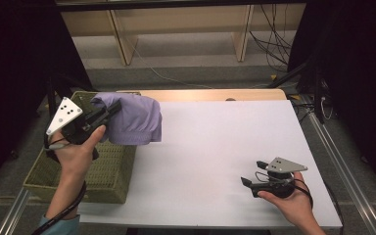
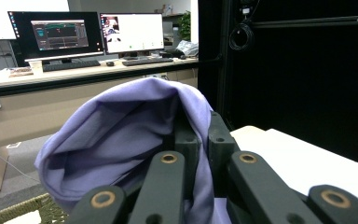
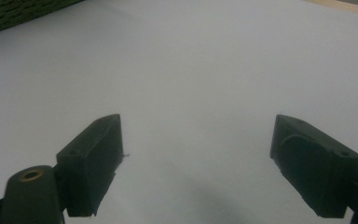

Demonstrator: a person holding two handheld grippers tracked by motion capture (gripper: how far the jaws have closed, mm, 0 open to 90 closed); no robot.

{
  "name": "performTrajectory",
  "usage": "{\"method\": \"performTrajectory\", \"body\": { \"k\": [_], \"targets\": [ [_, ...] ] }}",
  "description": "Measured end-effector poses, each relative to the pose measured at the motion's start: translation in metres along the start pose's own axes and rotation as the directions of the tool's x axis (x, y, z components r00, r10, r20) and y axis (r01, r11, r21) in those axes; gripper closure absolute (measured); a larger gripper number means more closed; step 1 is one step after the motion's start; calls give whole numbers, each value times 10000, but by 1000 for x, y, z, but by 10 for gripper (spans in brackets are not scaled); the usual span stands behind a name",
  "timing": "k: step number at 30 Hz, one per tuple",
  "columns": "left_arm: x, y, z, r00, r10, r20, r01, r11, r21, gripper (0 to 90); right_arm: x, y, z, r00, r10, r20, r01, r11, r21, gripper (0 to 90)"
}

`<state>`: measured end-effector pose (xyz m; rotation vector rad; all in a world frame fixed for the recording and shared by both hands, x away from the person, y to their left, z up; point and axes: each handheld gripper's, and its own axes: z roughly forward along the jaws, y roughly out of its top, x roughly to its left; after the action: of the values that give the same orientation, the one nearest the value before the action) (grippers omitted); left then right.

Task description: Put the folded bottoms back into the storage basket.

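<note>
Cloth (image 1: 134,120) hangs from the left gripper (image 1: 108,111), lifted above the basket (image 1: 105,169) at the left edge of the bench (image 1: 215,142). In the left gripper view the jaws are clamped tight on a fold of the cloth (image 2: 121,140), the rest bunched and draping down around them. The right gripper (image 1: 251,182) rests low over the bare bench near the front right corner, jaws wide apart with nothing between them — its own view confirms the gap.

The step in hand looks like taking the cloth out of the basket and over to the bench. Next, I judge, the left hand must carry it rightward clear of the basket rim and lower it onto the white surface — the right gripper is free to catch a hanging edge and help spread it flat.
</note>
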<state>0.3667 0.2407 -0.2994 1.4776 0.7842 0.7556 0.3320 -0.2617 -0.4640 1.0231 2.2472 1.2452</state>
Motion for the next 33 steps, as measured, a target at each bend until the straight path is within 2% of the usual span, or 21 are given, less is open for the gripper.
{"method": "performTrajectory", "body": {
  "k": [33],
  "targets": [
    [10,3,-8,9993,-31,-360,22,9997,-234,859,0,0,0,10000,1,4,-1,10000,21,177]
  ]
}}
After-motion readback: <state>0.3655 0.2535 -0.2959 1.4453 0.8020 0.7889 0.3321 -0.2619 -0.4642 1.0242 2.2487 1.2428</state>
